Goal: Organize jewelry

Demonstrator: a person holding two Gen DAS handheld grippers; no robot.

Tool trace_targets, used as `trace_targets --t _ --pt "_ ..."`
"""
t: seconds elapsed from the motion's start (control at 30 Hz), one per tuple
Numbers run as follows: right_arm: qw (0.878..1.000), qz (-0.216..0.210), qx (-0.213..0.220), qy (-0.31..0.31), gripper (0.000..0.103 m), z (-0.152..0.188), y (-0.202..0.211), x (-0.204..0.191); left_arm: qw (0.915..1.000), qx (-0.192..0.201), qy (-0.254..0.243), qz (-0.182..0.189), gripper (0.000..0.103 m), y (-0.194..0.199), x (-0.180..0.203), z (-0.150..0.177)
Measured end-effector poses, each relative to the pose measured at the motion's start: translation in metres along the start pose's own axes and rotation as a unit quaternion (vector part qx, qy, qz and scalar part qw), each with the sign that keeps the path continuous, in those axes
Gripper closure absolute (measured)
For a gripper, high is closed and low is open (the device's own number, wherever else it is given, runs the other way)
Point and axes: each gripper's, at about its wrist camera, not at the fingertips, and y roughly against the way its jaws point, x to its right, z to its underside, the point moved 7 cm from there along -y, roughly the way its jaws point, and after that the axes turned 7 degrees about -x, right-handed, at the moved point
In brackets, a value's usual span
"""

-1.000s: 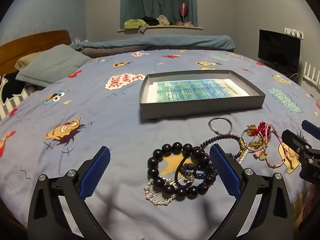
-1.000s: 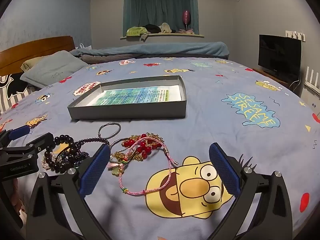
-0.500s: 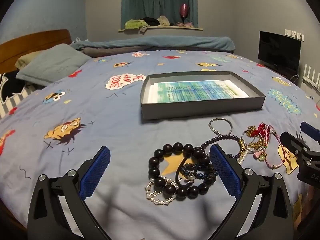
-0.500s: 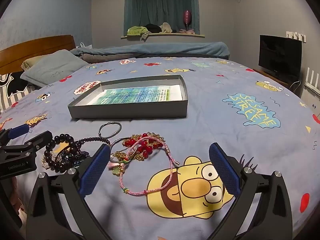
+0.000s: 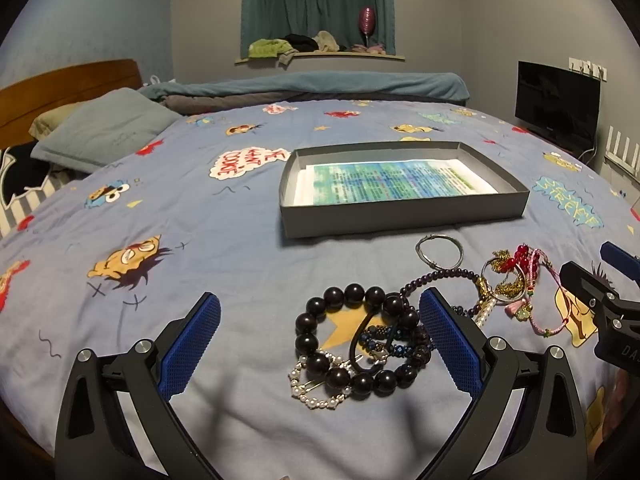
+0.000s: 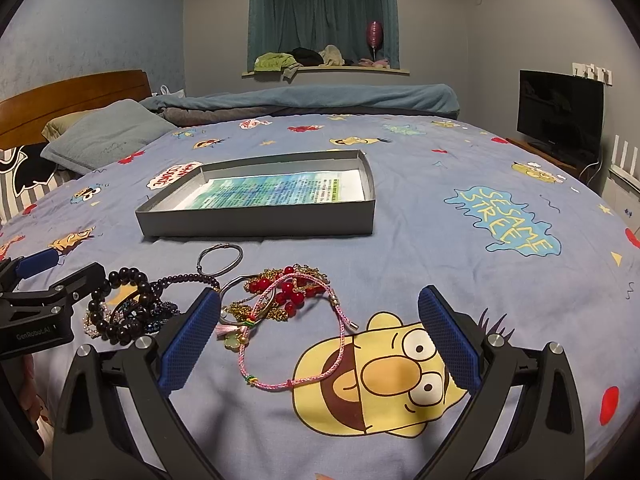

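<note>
Jewelry lies in a tangled heap on the cartoon-print bedspread (image 5: pixel 200 240), the dark wooden bead bracelet (image 5: pixel 356 340) just ahead of the left gripper (image 5: pixel 320 344) and the pink cord bracelet (image 6: pixel 296 344) ahead of the right gripper (image 6: pixel 320 344), with the grey box (image 5: pixel 400 216) beyond both. Both grippers are spread wide and hold nothing. Probably best to pinch one strand at the heap's edge and lift slowly, so that the neighbouring pearl bracelet (image 5: pixel 316 392) and red bead chain (image 6: pixel 288 292) do not drag along.
</note>
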Motion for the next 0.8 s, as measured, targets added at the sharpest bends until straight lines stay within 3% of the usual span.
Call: trace_targets --t 0.8 --pt "1.000 0.000 -0.001 0.001 0.005 -0.0001 0.0003 0.0003 1.0000 0.001 0.000 0.002 0.004 0.0017 0.0031 0.0009"
